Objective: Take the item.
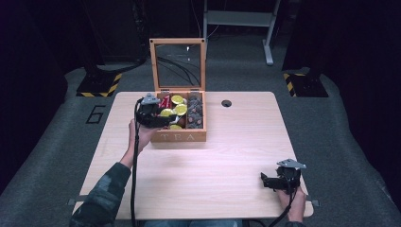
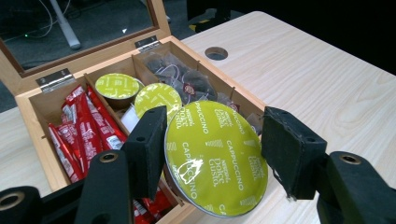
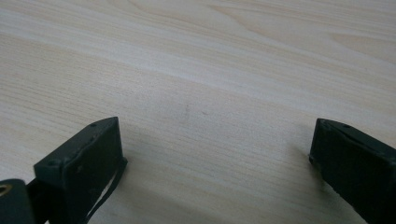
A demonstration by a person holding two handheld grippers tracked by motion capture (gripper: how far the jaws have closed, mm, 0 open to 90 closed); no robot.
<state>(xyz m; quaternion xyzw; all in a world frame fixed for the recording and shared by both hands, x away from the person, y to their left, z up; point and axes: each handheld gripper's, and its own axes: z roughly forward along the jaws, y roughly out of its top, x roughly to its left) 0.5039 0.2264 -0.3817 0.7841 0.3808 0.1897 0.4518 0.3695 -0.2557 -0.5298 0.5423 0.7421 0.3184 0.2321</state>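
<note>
My left gripper is shut on a green Cappuccino coffee capsule, with a black pad pressed on each side of its round lid. It holds the capsule just above the front of the open wooden tea box. In the high view the left gripper hangs over the box's left half. Two more green capsules lie in the middle compartment. My right gripper stands open over bare table, nothing between its jaws; the high view places the right gripper near the table's front right corner.
Red sachets fill the box's left compartment and dark wrapped bags its right one. The glass lid stands upright behind the box. A round cable hole sits in the table to the box's right.
</note>
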